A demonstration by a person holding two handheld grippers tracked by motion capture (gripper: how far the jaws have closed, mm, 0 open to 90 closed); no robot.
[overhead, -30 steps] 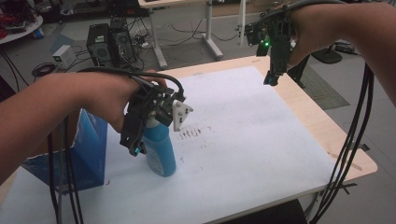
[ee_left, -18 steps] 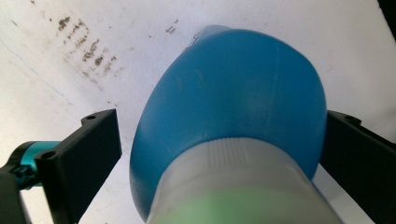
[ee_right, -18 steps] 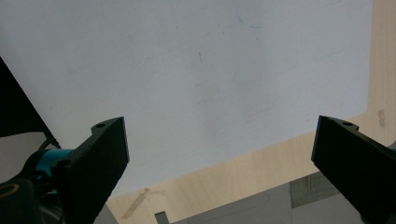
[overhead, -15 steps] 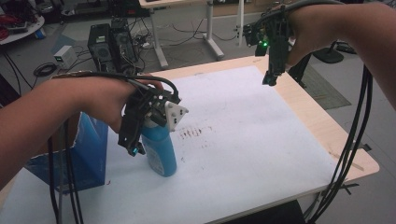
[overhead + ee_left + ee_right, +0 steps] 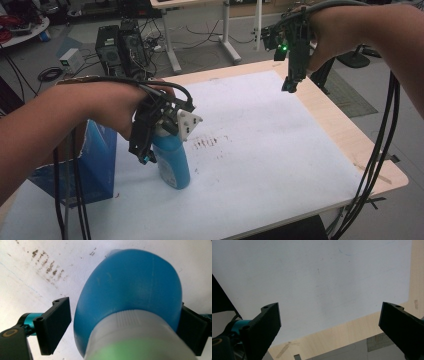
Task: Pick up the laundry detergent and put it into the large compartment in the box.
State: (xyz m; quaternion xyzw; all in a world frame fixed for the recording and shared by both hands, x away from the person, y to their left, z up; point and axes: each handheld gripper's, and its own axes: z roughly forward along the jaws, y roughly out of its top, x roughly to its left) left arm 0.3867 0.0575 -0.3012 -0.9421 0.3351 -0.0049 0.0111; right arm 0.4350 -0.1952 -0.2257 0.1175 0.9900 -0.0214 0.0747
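Observation:
A blue bottle point(image 5: 175, 165) with a grey-white cap stands upright on the white sheet at the table's left. My left gripper point(image 5: 150, 155) hangs over it from above, open, one jaw on each side of the body. In the left gripper view a thin strip of sheet shows between the left jaw and the blue bottle point(image 5: 130, 290), and the right jaw sits against or just behind its side; left gripper point(image 5: 125, 330). My right gripper point(image 5: 290, 85) is held high over the far right corner of the table, pointing down, open and empty point(image 5: 329, 325).
A blue box point(image 5: 95, 160) stands just left of the bottle, close to my left forearm. Dark smudges point(image 5: 210, 142) mark the white sheet point(image 5: 280, 160) right of the bottle. The wooden table edge point(image 5: 350, 130) runs along the right. Cables trail from both grippers.
Almost nothing: my left hand has shifted slightly around the bottle, which stays where it stood. The right gripper holds its place.

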